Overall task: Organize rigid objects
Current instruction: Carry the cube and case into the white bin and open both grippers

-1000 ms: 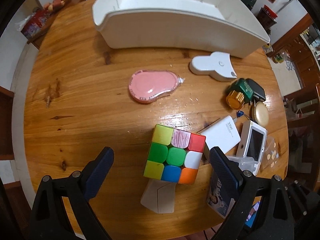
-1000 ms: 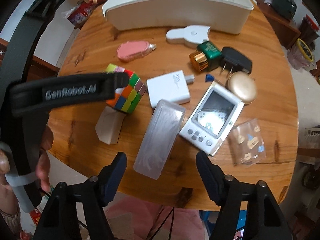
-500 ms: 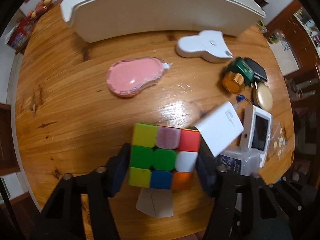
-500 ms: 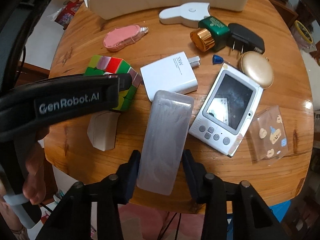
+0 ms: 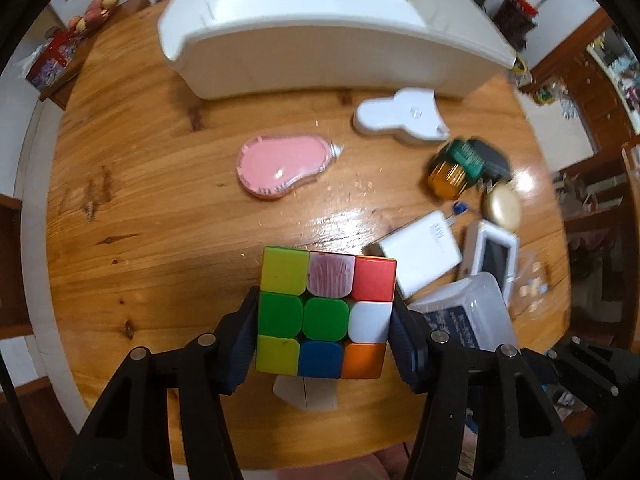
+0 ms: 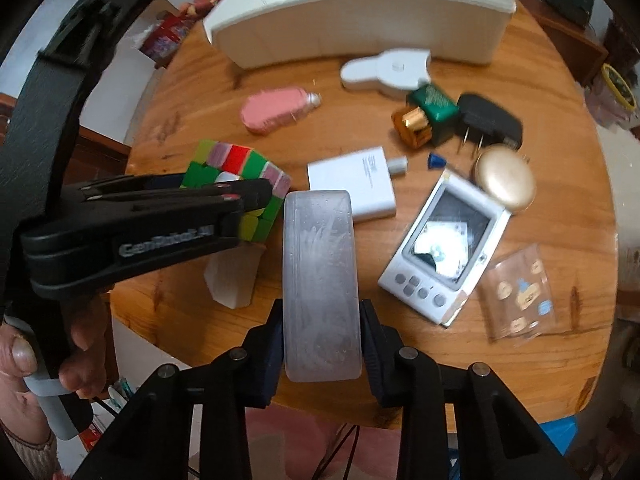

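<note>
My left gripper (image 5: pixel 324 320) is shut on a multicoloured puzzle cube (image 5: pixel 326 312) and holds it above the round wooden table (image 5: pixel 160 208). The cube (image 6: pixel 236 176) and the left gripper (image 6: pixel 240 200) also show in the right wrist view. My right gripper (image 6: pixel 322 344) is shut on a long clear plastic case (image 6: pixel 318 280), lifted off the table; the case (image 5: pixel 468 320) also shows in the left wrist view. A large white bin (image 5: pixel 332 28) stands at the far side of the table; it also shows in the right wrist view (image 6: pixel 360 12).
On the table lie a pink tape dispenser (image 5: pixel 280 168), a white flat gadget (image 5: pixel 400 120), a green-and-gold bottle (image 6: pixel 424 114), a black plug (image 6: pixel 488 124), a gold compact (image 6: pixel 506 180), a white charger (image 6: pixel 356 184), a handheld screen device (image 6: pixel 444 248), a sticker bag (image 6: pixel 520 292) and a beige piece (image 6: pixel 232 276).
Both grippers have closed: the left on the cube, the right on the clear case. Both objects have come up off the table.
</note>
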Demonstrator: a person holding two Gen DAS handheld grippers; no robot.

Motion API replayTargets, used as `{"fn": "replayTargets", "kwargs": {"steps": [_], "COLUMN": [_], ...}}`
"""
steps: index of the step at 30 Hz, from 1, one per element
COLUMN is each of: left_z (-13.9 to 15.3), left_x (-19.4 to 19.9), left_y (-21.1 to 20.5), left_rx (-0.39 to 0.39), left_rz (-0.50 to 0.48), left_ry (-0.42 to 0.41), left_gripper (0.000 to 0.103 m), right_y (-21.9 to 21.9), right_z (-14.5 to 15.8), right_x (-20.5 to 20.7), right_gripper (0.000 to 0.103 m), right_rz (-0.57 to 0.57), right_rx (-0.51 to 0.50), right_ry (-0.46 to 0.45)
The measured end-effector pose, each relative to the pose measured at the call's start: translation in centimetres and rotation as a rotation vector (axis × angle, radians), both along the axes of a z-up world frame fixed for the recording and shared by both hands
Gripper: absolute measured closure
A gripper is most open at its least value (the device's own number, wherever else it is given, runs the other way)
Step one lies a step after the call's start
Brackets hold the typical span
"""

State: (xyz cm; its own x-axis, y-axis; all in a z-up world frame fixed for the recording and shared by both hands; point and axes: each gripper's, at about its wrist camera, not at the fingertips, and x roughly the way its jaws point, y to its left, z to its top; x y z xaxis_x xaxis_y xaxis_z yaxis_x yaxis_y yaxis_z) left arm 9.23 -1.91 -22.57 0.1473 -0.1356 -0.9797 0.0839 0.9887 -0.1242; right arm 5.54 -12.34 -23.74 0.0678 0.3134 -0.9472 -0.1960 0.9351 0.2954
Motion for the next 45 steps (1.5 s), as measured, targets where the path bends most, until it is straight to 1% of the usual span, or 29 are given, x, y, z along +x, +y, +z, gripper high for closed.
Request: {"fn": "replayTargets", "kwargs": {"steps": [1, 4, 8, 13, 16, 19, 21, 24, 26, 27, 28, 30, 32, 36, 37, 38, 41, 42, 45], "left_z": [0.7, 3.9, 8.4, 14.3, 17.4, 19.4, 20.1, 20.7, 20.5, 20.2, 19.9, 18.8, 17.2, 13.0, 11.3, 10.3, 6.6, 5.6, 3.0], "left_x": [-0.1, -0.1, 1.6, 2.9, 4.0, 5.6, 6.9, 9.3, 11.5, 12.8, 13.6, 15.8, 18.2, 22.2, 23.3, 24.0, 25.9, 26.5, 27.5], "left_y": [0.2, 0.7, 0.0, -0.3, -0.6, -1.0, -0.9, -1.0, -1.1, -1.2, -1.2, -1.5, -1.6, -2.1, -2.0, -2.1, -2.2, -2.3, -2.5], "left_rx": [-0.005, -0.015, -0.021, -0.006, 0.014, 0.024, 0.022, 0.019, 0.012, 0.007, 0.006, -0.001, -0.022, -0.028, -0.031, -0.037, -0.047, -0.044, -0.049], "left_rz": [0.007, 0.029, 0.067, 0.076, 0.08, 0.088, 0.092, 0.093, 0.091, 0.089, 0.088, 0.085, 0.084, 0.082, 0.083, 0.086, 0.091, 0.09, 0.081], "left_ry": [-0.01, -0.059, -0.124, -0.225, -0.29, -0.334, -0.349, -0.369, -0.371, -0.368, -0.367, -0.356, -0.33, -0.279, -0.257, -0.239, -0.169, -0.148, -0.106], "left_gripper": [0.042, 0.042, 0.042, 0.042, 0.042, 0.042, 0.042, 0.042, 0.042, 0.041, 0.042, 0.041, 0.042, 0.041, 0.041, 0.041, 0.041, 0.041, 0.041], "right_y": [-0.2, -0.7, -2.2, -4.2, -5.2, -5.9, -6.4, -6.6, -6.4, -6.4, -6.2, -6.0, -5.9, -5.8, -5.6, -5.5, -4.7, -4.5, -3.9], "right_z": [0.5, 2.3, 5.6, 10.3, 14.1, 16.6, 18.3, 19.9, 20.1, 20.1, 19.9, 19.1, 18.1, 14.3, 13.5, 12.4, 9.0, 7.5, 4.6], "right_x": [0.1, 0.6, 1.8, 4.1, 6.3, 8.3, 10.1, 12.9, 14.3, 15.6, 16.0, 18.3, 19.6, 23.5, 24.1, 24.8, 26.4, 27.0, 28.0], "right_gripper": [0.068, 0.068, 0.068, 0.068, 0.068, 0.068, 0.068, 0.068, 0.068, 0.068, 0.068, 0.068, 0.068, 0.068, 0.068, 0.068, 0.068, 0.068, 0.068], "right_rz": [0.0, -0.001, -0.001, 0.001, 0.0, 0.001, -0.003, -0.027, -0.045, -0.06, -0.069, -0.101, -0.131, -0.21, -0.221, -0.229, -0.25, -0.261, -0.277], "right_rx": [0.004, 0.018, 0.035, 0.054, 0.065, 0.059, 0.06, 0.049, 0.038, 0.039, 0.04, 0.021, 0.0, -0.036, -0.046, -0.063, -0.108, -0.116, -0.139], "right_ry": [-0.006, -0.034, -0.095, -0.18, -0.249, -0.307, -0.341, -0.392, -0.412, -0.411, -0.411, -0.413, -0.407, -0.338, -0.326, -0.317, -0.275, -0.247, -0.195]}}
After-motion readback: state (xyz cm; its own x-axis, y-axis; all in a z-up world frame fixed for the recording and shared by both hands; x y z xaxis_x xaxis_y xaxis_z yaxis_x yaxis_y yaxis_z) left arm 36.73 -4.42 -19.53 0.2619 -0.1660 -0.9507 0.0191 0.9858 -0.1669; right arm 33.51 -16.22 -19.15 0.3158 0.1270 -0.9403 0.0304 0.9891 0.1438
